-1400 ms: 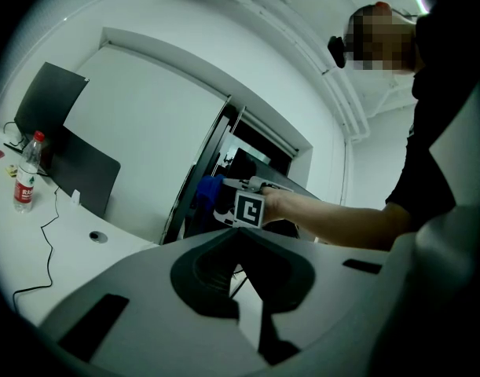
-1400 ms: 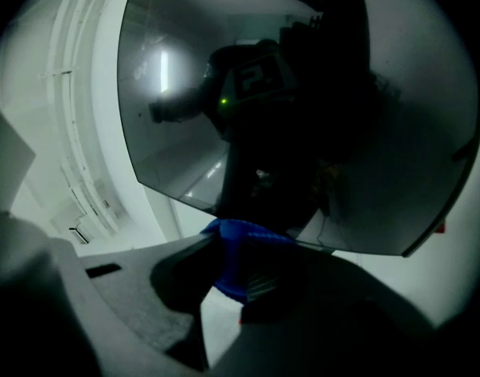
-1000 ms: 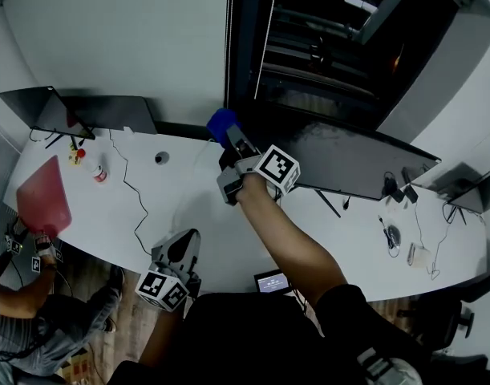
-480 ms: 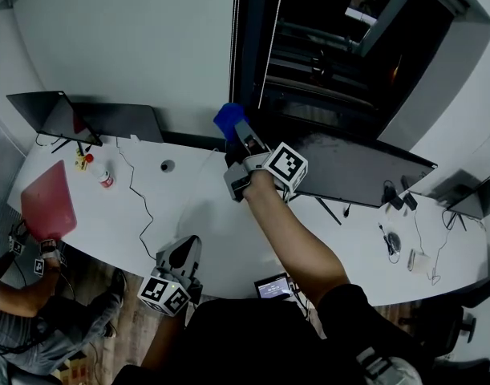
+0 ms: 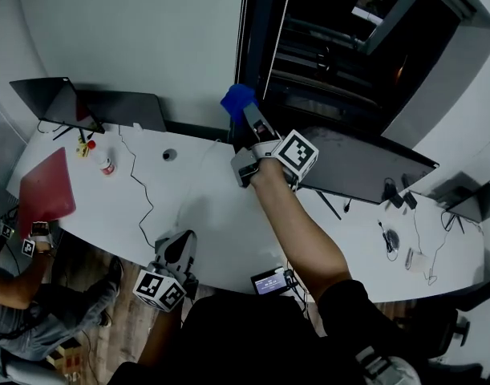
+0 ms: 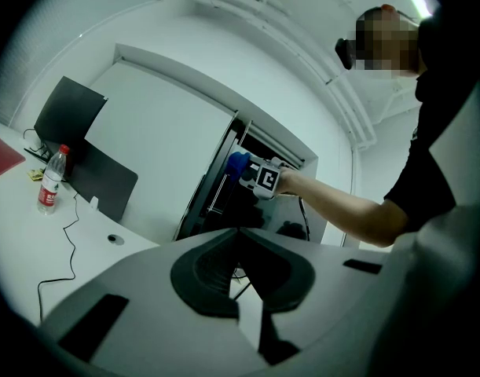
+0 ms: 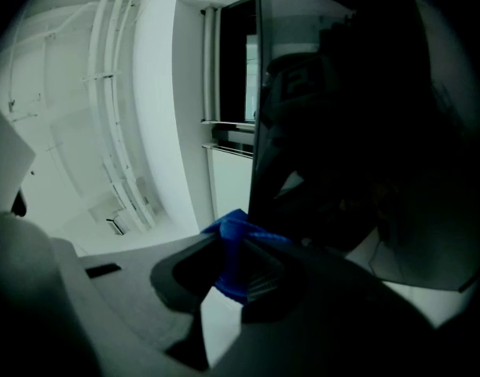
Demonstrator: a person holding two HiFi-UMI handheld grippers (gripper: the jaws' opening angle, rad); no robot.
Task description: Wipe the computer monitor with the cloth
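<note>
My right gripper [image 5: 249, 117] is raised over the white desk [image 5: 204, 215] and is shut on a blue cloth [image 5: 238, 100]. The cloth sits at the upper left corner of the wide dark monitor [image 5: 365, 167]. In the right gripper view the cloth [image 7: 236, 250] is bunched between the jaws of the right gripper [image 7: 240, 264], right beside the monitor's left edge [image 7: 259, 132]; whether it touches the screen I cannot tell. My left gripper [image 5: 176, 249] hangs low at the desk's front edge. In the left gripper view the left gripper [image 6: 238, 246] is shut on nothing.
Two smaller dark monitors [image 5: 56, 103] stand at the desk's far left, with a water bottle [image 5: 106, 167], a red folder [image 5: 44, 191] and a trailing cable [image 5: 144, 203]. A small lit device [image 5: 270, 281] lies at the near edge. Another person [image 5: 20, 295] is at lower left.
My right gripper has carried the blue cloth a little up and to the right, along the monitor's upper left corner. The left gripper has stayed low and shut.
</note>
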